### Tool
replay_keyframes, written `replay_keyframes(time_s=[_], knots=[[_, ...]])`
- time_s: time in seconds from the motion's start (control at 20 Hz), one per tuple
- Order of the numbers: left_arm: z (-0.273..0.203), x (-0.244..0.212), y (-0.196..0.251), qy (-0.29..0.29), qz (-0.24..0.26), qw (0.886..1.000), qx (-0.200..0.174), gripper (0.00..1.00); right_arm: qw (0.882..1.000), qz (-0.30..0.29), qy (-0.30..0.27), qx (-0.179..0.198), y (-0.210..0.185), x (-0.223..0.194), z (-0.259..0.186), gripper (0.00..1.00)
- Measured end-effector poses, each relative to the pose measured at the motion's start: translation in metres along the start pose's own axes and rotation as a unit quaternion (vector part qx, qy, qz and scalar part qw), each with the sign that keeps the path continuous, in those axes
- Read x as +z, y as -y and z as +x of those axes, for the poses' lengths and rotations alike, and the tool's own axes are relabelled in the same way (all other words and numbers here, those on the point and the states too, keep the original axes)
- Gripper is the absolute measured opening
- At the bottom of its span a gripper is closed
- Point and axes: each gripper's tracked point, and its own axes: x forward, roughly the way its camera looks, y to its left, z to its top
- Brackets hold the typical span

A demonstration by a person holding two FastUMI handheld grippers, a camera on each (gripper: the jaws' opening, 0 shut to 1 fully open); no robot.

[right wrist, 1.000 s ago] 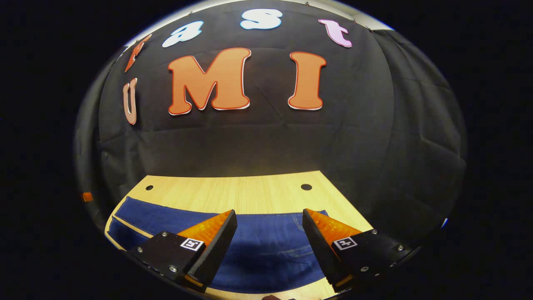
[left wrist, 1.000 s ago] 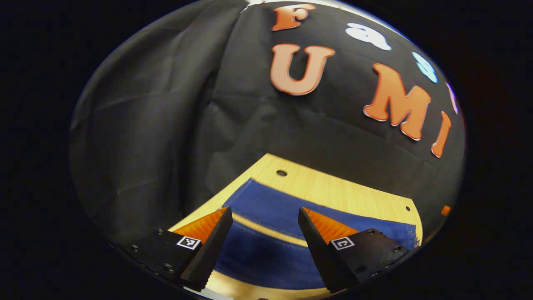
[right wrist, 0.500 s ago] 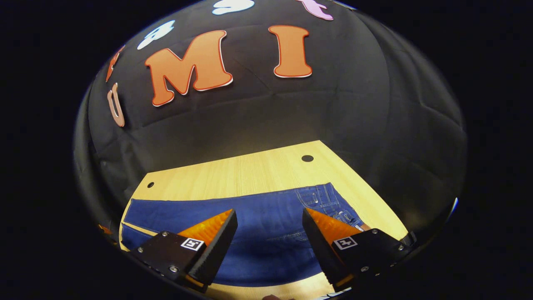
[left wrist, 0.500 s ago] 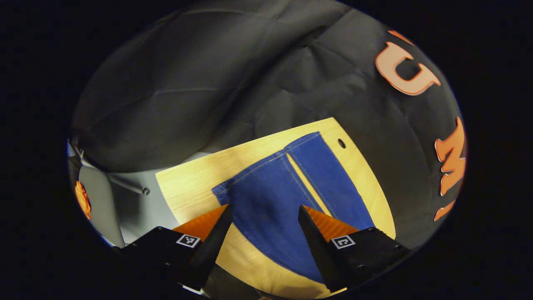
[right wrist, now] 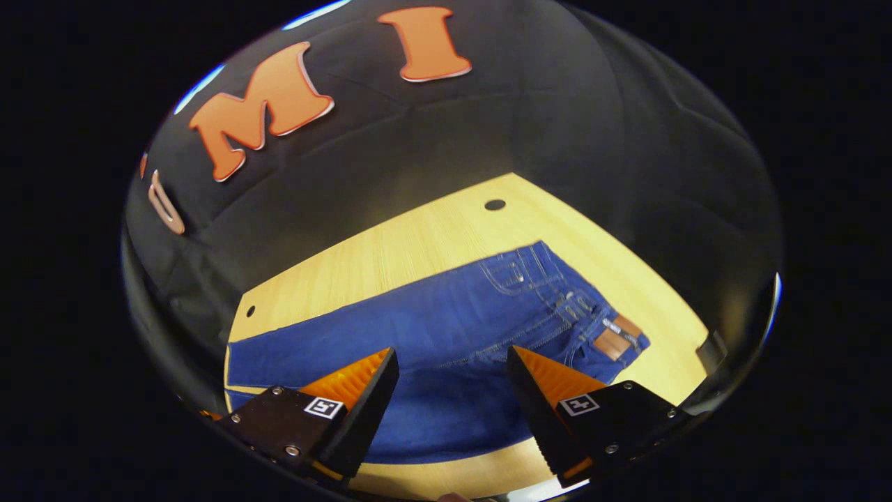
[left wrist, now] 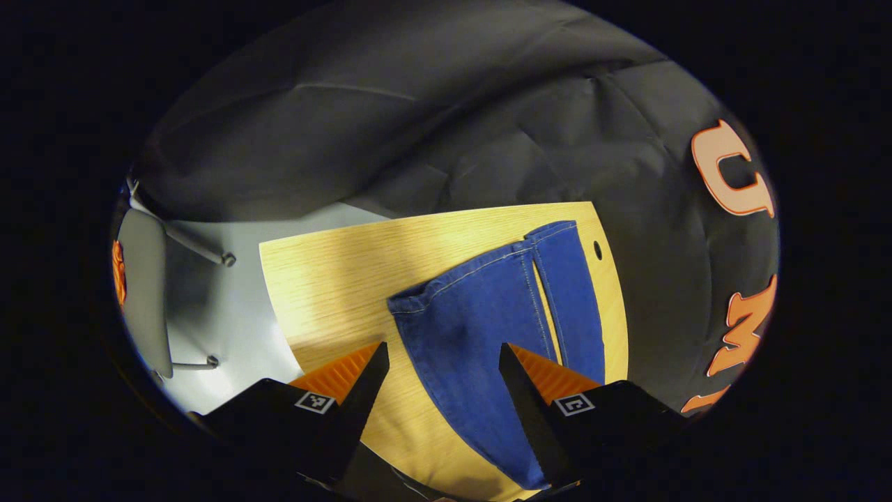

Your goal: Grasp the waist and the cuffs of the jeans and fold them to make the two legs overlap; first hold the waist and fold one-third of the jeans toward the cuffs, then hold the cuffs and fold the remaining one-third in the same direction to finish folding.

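**Both cameras swing out toward the ends of the jeans**

Since a second ago both views have turned: my left gripper (left wrist: 437, 380) now looks along the two legs to the cuffs (left wrist: 481, 268), where before it faced the booth wall over the cloth, and my right gripper (right wrist: 451, 383) has swung so the waist (right wrist: 606, 335) with its brown patch (right wrist: 617, 338) comes into sight. I see the jeans (right wrist: 418, 335) lying flat and spread on the wooden table (right wrist: 418, 251), legs side by side with a thin strip of wood between them in the left gripper view. Left jaws stand wide apart over the near leg, gripping nothing. Right jaws also gape wide above the seat, nothing between them. Off the table's end, on the grey floor (left wrist: 230, 314), a chair (left wrist: 143, 293) stands.
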Motion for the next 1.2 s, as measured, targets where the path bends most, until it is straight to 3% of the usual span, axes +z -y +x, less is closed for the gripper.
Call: replay_keyframes(time_s=[0.25,0.35,0.5,0.7,1.0,1.05,1.1,1.15,1.2], knots=[[0.009,0.005,0.007,-0.007,-0.018,1.000,-0.025,0.95,0.991,0.115,-0.066,-0.012,0.047,-0.035,0.010,0.97],[0.011,0.007,0.005,-0.016,-0.011,1.000,-0.025,0.93,0.980,0.180,-0.080,-0.034,0.075,-0.047,0.009,0.98],[0.014,0.008,0.009,-0.033,0.003,0.999,-0.022,0.92,0.963,0.253,-0.083,-0.038,0.110,-0.044,0.008,0.97],[0.016,0.009,0.010,-0.036,-0.001,0.999,-0.005,0.92,0.954,0.266,-0.123,-0.068,0.151,-0.064,0.013,0.97],[0.021,0.008,0.008,-0.056,0.014,0.998,0.027,0.92,0.937,0.314,-0.142,-0.048,0.159,-0.070,0.053,0.97],[0.018,0.011,0.006,-0.061,0.006,0.997,0.037,0.85,0.937,0.316,-0.144,-0.042,0.158,-0.068,0.055,0.97],[0.024,0.014,0.009,-0.062,-0.005,0.998,0.032,0.69,0.935,0.321,-0.147,-0.037,0.157,-0.066,0.060,1.00],[0.028,0.013,0.015,-0.069,-0.011,0.997,0.022,0.66,0.933,0.324,-0.150,-0.030,0.153,-0.064,0.059,0.89],[0.028,0.015,0.019,-0.073,-0.014,0.997,0.014,0.66,0.931,0.330,-0.152,-0.022,0.151,-0.062,0.061,0.95]])
